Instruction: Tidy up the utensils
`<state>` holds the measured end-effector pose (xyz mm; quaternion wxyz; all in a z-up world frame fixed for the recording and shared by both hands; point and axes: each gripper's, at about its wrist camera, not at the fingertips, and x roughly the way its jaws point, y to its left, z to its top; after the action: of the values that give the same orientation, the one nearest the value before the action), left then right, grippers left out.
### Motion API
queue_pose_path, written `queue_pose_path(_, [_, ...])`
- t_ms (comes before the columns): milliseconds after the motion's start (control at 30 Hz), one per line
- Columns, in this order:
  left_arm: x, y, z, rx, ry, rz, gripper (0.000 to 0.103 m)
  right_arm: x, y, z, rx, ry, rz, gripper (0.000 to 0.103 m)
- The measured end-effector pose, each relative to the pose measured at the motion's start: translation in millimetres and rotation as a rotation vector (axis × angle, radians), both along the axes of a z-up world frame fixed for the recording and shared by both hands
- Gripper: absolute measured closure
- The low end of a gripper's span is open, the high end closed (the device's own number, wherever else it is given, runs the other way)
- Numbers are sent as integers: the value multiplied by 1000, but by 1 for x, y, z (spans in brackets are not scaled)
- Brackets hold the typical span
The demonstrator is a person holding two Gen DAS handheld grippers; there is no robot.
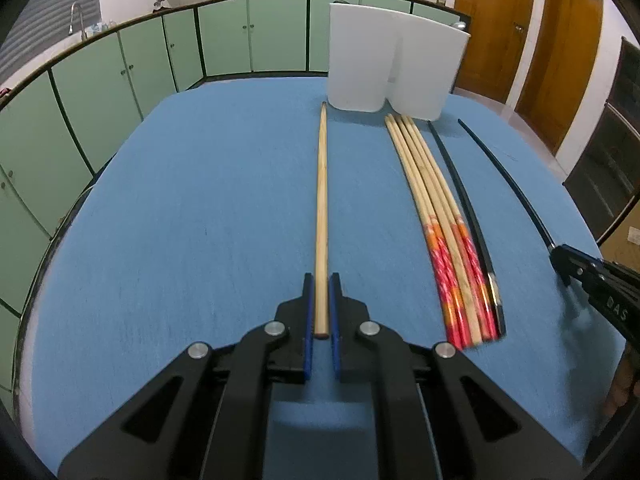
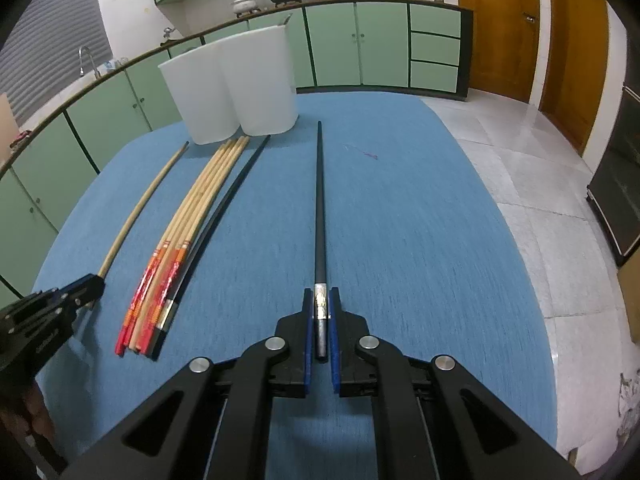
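My left gripper (image 1: 321, 282) is shut on the thick end of a plain wooden chopstick (image 1: 321, 208), which points straight ahead over the blue table (image 1: 180, 220). My right gripper (image 2: 321, 296) is shut on the silver-banded end of a black chopstick (image 2: 320, 200), also pointing ahead. Between the two lie several wooden chopsticks with red and orange ends (image 1: 436, 216) and one more black chopstick (image 1: 466, 208), flat on the cloth. A white two-compartment holder (image 1: 394, 60) stands upright at the far side. The right gripper (image 1: 560, 262) shows at the right edge of the left wrist view.
Green kitchen cabinets (image 1: 132, 76) curve around behind the table, with pots on the counter. Wooden doors (image 1: 560, 52) and a tiled floor (image 2: 532, 184) lie to the right. The table edge drops off on the right side. A small purple thread (image 2: 370, 155) lies on the cloth.
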<state>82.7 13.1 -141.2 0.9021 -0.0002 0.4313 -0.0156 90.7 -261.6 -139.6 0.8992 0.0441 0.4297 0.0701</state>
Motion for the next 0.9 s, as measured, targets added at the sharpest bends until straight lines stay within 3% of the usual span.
queue_pose_path(200, [15, 6, 0, -44, 0, -5, 94, 5, 1, 0, 1, -5, 16, 95])
queue_pose_path(233, [15, 8, 0, -63, -1, -11, 88, 3, 1, 0, 11, -8, 30, 87])
queue_pose_path(267, [12, 12, 1, -88, -4, -20, 72, 0, 0, 1, 16, -14, 40, 77])
queue_pose_path(333, [4, 18, 2, -98, -23, -21, 59, -6, -1, 4, 16, -34, 49, 71])
queue_pose_path(500, [-8, 23, 1, -121, -30, -39, 59, -18, -4, 6, 8, -52, 57, 69])
queue_pose_path(700, [-6, 16, 1, -87, -16, -65, 60, -17, -9, 3, 28, -32, 45, 69])
queue_pose_path(800, [-7, 9, 1, -62, -15, -92, 67, -18, -8, 3, 27, -32, 59, 69])
queue_pose_path(900, [-9, 11, 1, -68, -15, -94, 69, -21, -7, 2, 17, -30, 71, 69])
